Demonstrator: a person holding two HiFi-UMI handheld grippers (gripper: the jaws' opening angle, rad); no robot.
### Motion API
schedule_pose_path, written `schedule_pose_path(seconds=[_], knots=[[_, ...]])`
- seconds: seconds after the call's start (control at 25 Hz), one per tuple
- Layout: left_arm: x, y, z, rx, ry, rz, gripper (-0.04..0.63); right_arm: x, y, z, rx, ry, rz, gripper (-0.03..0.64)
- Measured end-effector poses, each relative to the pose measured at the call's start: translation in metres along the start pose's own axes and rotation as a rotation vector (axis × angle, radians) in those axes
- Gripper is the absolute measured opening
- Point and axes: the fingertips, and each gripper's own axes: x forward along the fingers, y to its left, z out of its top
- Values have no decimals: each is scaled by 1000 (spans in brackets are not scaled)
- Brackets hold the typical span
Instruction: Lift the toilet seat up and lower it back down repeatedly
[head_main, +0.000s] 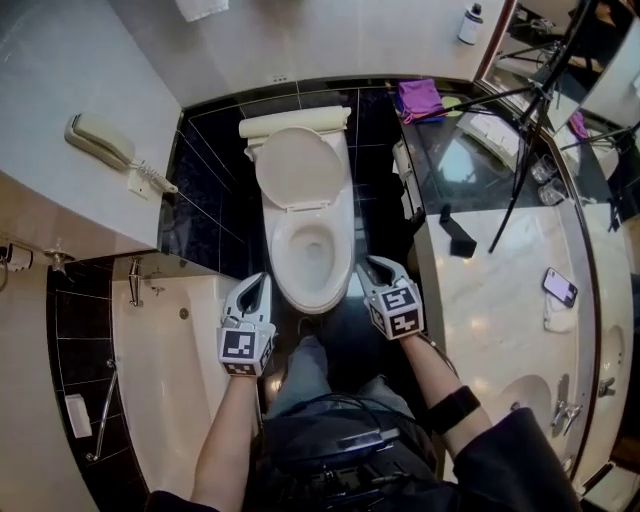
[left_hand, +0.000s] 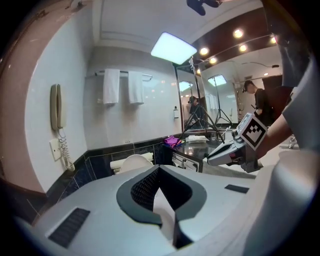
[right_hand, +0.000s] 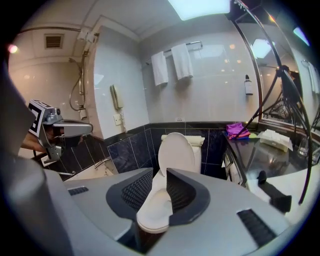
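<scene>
With the toilet seat (head_main: 285, 262) lying flat on the bowl and the lid (head_main: 298, 168) upright, both tongs hang just before its front edge, the left tongs (head_main: 260, 282) clenched on nothing, the right tongs (head_main: 374, 265) parted and empty, probably to take the seat's rim.

Bright ceiling panel (left_hand: 173, 48) lights sharp frames; wide-angle views bulge at edges.
</scene>
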Motion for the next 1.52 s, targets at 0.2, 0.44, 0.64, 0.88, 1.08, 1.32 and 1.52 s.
schedule_pose_path(seconds=[0.2,0.44,0.64,0.88,1.08,1.32,1.52], knots=[[46,4,-46,28,30,-50,-5,67,-22,-75,92,124,-17,158],[101,9,-122,20,67,-58,-5,135,-47,-184,201,260,-36,183],[140,4,-195,22,95,-54,-5,184,-56,-276,313,337,-7,192],[169,-3,-265,15,129,-40,-5,243,-55,-370,539,366,55,190],[186,-8,-295,-11,151,-35,-5,276,-58,-418,710,363,82,190],[201,-2,-311,-3,150,-48,-5,299,-56,-434,852,336,106,189],[203,6,-324,-2,167,-52,-5,308,-57,-439,897,338,100,135]])
